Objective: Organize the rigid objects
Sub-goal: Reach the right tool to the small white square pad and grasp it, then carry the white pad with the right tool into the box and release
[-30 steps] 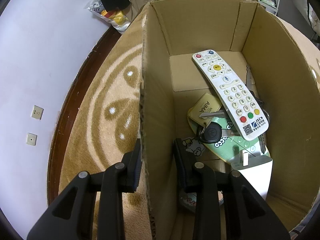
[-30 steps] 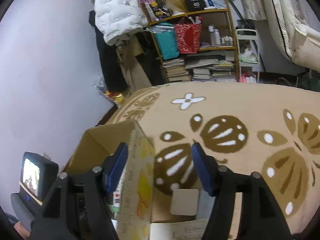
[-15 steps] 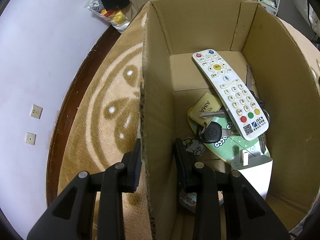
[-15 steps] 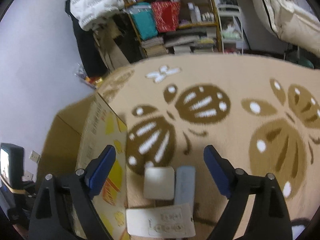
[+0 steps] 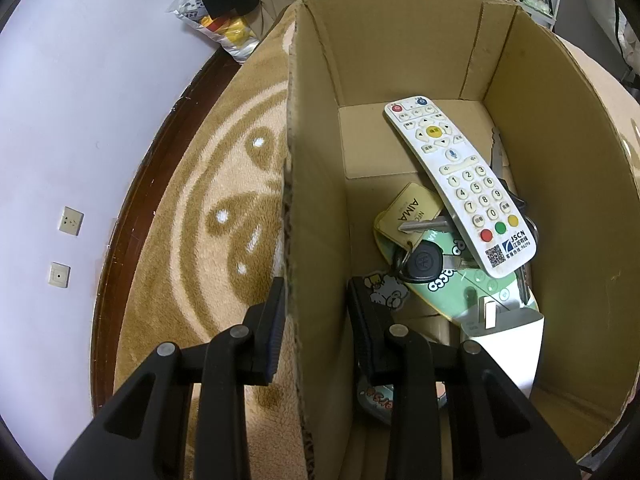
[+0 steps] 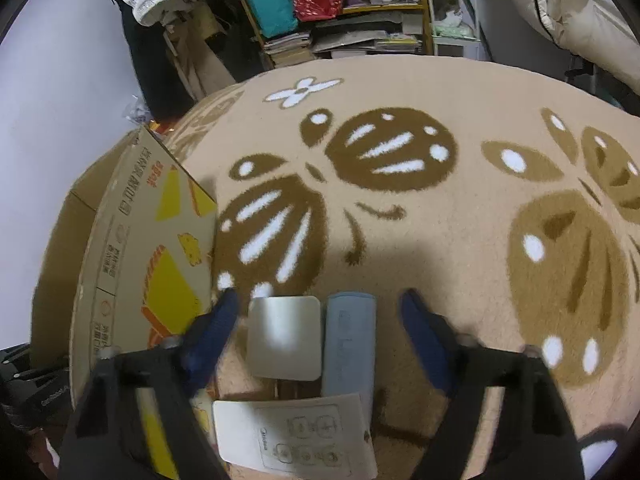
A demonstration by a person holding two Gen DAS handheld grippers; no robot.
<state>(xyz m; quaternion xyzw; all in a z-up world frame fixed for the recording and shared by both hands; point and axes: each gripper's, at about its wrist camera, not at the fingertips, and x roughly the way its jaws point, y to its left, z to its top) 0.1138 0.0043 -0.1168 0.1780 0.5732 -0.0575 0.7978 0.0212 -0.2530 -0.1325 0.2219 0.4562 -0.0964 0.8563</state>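
- Since the earlier frames, the right tool (image 6: 318, 304) has been tipped down toward the carpet (image 6: 460, 216) and spread wider, so that the silver square item (image 6: 284, 338) and the grey-blue bar (image 6: 349, 344) are now framed between its fingers; the left tool (image 5: 316, 320) has not shifted.
- The left tool is seen closed onto the near wall of the cardboard box (image 5: 316, 200), one finger outside and one inside, so the box is held steady.
- The right tool is wide open and nothing is held in it; its blue pads are blurred.
- Already lying in the box are the white remote (image 5: 460, 184), a key fob (image 5: 424, 266), a tan tag (image 5: 412, 210) and a green patterned item (image 5: 460, 284).
- Still on the carpet, just beside the box's outer printed side, are the silver square item, the grey-blue bar touching it, and a white control panel (image 6: 296, 436) nearer the camera.
- The step in hand is judged to be a pick of one of these loose pieces.
- A clean grasp is best made by centring on a single piece, since the two lie edge to edge and both could be caught.
- The fingers should be pressed lightly into the pile so a flat piece can be pinched at its edges.
- The box should be kept clamped until the piece is dropped inside.
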